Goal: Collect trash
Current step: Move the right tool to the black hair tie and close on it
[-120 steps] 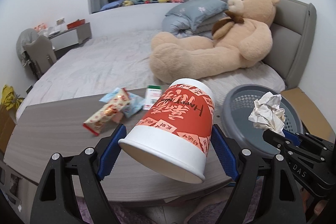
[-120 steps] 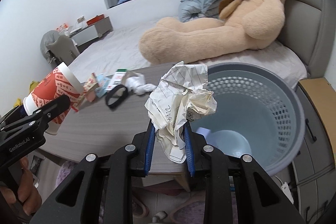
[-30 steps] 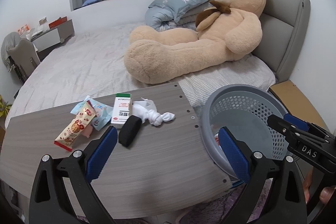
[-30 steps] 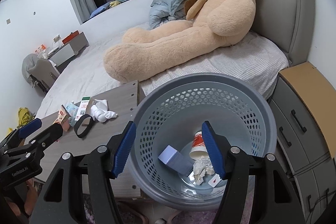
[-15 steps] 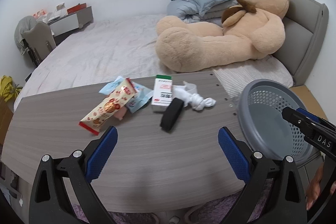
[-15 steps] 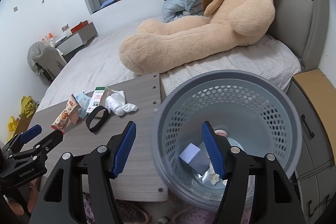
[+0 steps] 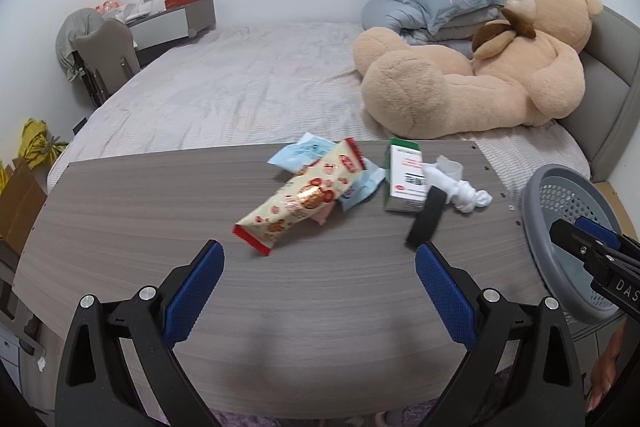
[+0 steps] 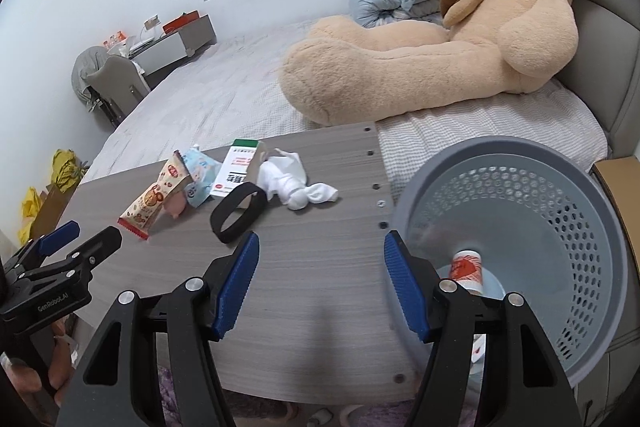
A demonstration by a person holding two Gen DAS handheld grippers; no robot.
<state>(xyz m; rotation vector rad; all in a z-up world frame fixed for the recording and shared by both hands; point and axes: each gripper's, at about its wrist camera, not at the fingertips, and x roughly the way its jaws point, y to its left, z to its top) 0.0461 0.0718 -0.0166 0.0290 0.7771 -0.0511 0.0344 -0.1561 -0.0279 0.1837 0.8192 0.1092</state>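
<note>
While both tongs hang released and empty above the desk [image 7: 120,211], the task stands part done. Left tongs [image 7: 319,283] face the wrapper [image 7: 300,197] at 12 o'clock; right tongs [image 8: 322,279] straddle the desk edge, with the bin [image 8: 560,195] at 3 o'clock. Done: a red cup [image 8: 466,267] lies in the bin. Left: wrapper, blue packets [image 7: 304,151], carton [image 7: 406,175], black band [image 8: 236,213], white tissue [image 8: 292,183].
</note>
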